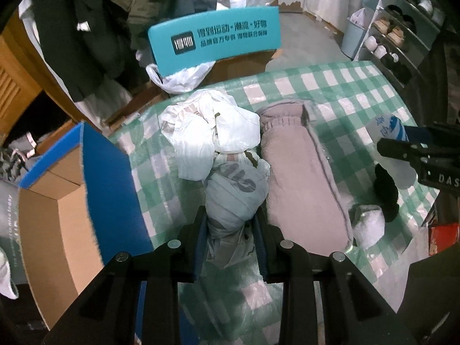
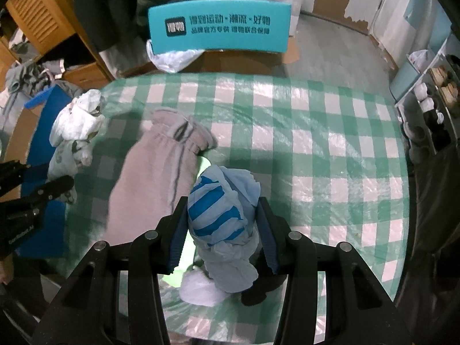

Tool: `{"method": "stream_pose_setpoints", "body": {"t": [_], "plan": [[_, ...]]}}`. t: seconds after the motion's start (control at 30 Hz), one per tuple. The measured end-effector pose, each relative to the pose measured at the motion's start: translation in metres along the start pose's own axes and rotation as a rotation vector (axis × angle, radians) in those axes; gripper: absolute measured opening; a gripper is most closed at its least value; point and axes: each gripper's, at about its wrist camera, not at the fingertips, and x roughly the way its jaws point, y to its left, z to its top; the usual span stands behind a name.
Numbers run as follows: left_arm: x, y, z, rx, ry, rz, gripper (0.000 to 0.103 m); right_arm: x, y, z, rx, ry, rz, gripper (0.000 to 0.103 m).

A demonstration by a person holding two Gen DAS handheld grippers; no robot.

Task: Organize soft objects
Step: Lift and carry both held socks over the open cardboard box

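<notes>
Above the green-checked bench (image 2: 316, 132), the left gripper (image 1: 231, 230) has its fingers clamped on a crumpled white plastic-bag bundle (image 1: 230, 195), nearest the open blue-edged cardboard box (image 1: 72, 189) to its left, while the right gripper (image 2: 221, 230) pinches a blue-striped white bag (image 2: 221, 210).

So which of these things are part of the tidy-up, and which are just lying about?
In play:
- white bundle, in left gripper
- blue-striped cloth, in right gripper
- pink garment
- open cardboard box

Just lying about:
- teal sign
- shoe rack
</notes>
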Motion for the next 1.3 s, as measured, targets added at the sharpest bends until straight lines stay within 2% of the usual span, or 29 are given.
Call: {"method": "stream_pose_setpoints", "body": {"t": [0.23, 0.4, 0.73, 1.3], "plan": [[-0.023, -0.002, -0.009, 0.012, -0.026, 0.004, 0.03, -0.023, 0.009, -0.001, -0.02, -0.04, 0.003, 0.046], [-0.038, -0.005, -0.016, 0.043, -0.063, 0.034, 0.03, -0.038, 0.018, 0.0, -0.035, -0.07, 0.012, 0.046], [-0.064, 0.003, -0.029, 0.048, -0.107, 0.028, 0.03, -0.06, 0.042, 0.001, -0.088, -0.109, 0.024, 0.046], [-0.093, 0.037, -0.049, -0.003, -0.152, 0.043, 0.03, -0.066, 0.103, 0.011, -0.18, -0.124, 0.067, 0.046]]}}
